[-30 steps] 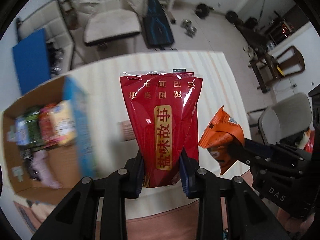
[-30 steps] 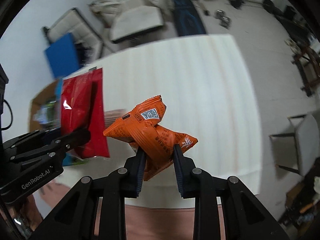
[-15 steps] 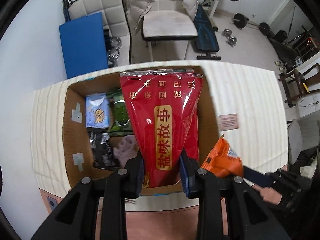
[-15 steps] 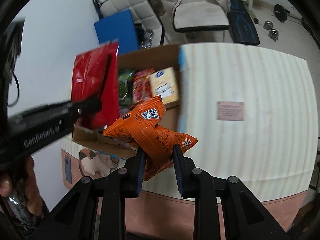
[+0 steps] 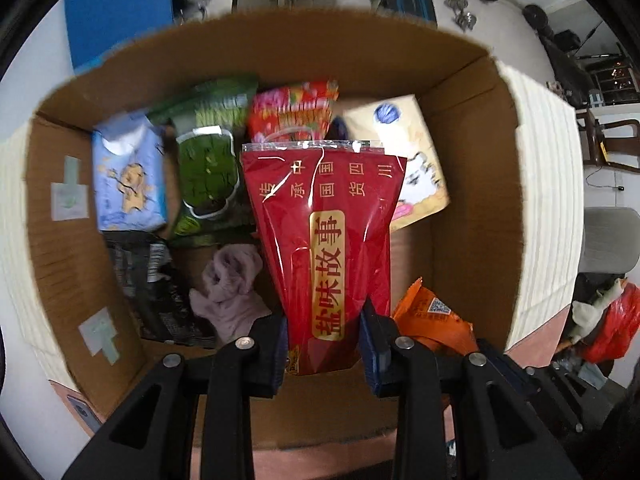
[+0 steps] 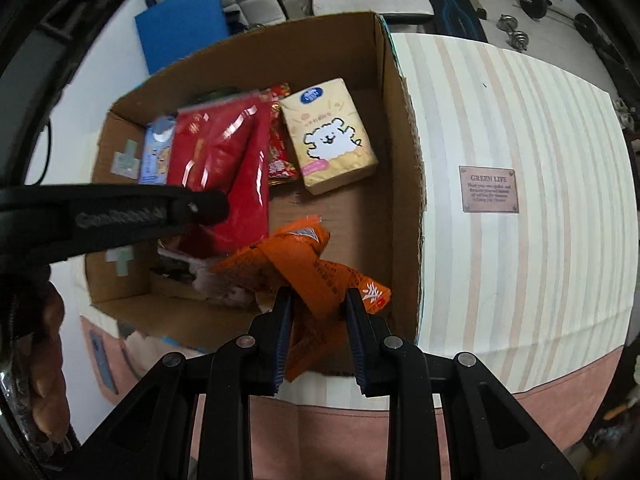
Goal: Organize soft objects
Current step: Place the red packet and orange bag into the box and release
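My left gripper (image 5: 323, 340) is shut on a tall red snack pouch (image 5: 324, 240) with gold lettering and holds it upright over the open cardboard box (image 5: 472, 184). My right gripper (image 6: 318, 316) is shut on a crumpled orange snack packet (image 6: 308, 264) and holds it over the box's near right corner; the packet also shows in the left wrist view (image 5: 432, 320). The red pouch (image 6: 224, 164) and the left gripper's arm (image 6: 120, 220) show in the right wrist view, left of the orange packet.
The box (image 6: 404, 152) holds a yellow tissue pack (image 6: 328, 136), a blue pack (image 5: 128, 172), a green bag (image 5: 208, 160), a red-pink packet (image 5: 292, 112), a dark bag (image 5: 152, 288) and a pink cloth (image 5: 228, 288). A striped tablecloth (image 6: 520, 260) with a brown label (image 6: 488, 190) lies right of the box.
Both grippers have swung left from over the bare table to over the box and moved down closer to it, each still holding its packet.
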`<state>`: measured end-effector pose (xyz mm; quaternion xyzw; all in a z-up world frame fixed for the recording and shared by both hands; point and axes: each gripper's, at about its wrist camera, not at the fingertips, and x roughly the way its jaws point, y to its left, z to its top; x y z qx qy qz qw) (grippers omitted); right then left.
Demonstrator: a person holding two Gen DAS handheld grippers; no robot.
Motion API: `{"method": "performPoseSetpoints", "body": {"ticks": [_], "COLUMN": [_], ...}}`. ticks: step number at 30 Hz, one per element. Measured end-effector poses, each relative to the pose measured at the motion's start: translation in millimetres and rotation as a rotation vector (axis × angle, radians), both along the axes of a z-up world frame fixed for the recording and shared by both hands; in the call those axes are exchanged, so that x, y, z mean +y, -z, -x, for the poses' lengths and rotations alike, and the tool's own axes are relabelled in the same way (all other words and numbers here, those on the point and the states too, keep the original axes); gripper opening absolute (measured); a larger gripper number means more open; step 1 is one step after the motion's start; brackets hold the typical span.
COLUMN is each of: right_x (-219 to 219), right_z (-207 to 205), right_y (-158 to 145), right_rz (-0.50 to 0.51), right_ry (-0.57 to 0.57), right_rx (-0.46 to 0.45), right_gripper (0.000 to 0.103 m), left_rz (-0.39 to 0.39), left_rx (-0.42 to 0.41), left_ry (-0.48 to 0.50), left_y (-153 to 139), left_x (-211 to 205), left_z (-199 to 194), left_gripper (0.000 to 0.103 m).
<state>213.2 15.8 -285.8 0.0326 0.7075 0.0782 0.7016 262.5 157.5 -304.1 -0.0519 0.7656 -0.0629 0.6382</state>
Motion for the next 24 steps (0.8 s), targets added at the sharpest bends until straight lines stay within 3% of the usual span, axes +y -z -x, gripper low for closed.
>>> {"method": "performPoseSetpoints", "body": {"ticks": [5,6,8,10,15,17,22,24], "right_x": [0.6,-0.7,-0.7,-0.2,-0.8,0.8,-1.4,-4.0], "right_z": [-10.0,-11.0,-12.0,-11.0,-9.2,-7.6,-4.5,-4.3], "right_y": [7.4,8.8,9.2,7.0,2.5,1.3,-4.6,-6.4], "right_rz": [0.047,0.036,0.04,0.047,0.046,0.064,0.062,0.061], "right_ry": [0.021,0.03,0.027,0.018,0.015,0.006,0.012,0.021], "right_rx": [0.027,0.042,0.052,0.041,0.044,0.037,0.038,0.034], "right_gripper": [0.031,0.032,0.056,0.071,0.073,0.086,0.103,0.103], "left_rz": [0.016,0.023,0.016,0.011,0.002,-0.01,-0.035,-0.06], "left_rx": [0.068,0.064,0.051,0.027,-0.024,-0.048,-0.138,-0.171], "left_ry": [-0.049,-0.054,-0.055,-0.049,-0.035,-0.039,-0.078,-0.09], "left_y": [12.7,11.6,7.6,1.1,-19.3,-26.9,-49.7,-53.3], "left_x": [7.0,8.3,10.0,10.6,7.8,7.6,16.7,23.2], "left_z": [-0.2,-0.2,-0.3,0.2,3.4,5.7,23.2,29.2], "left_gripper": [0.049,0.058,0.074,0.078,0.095,0.1,0.102,0.102]}}
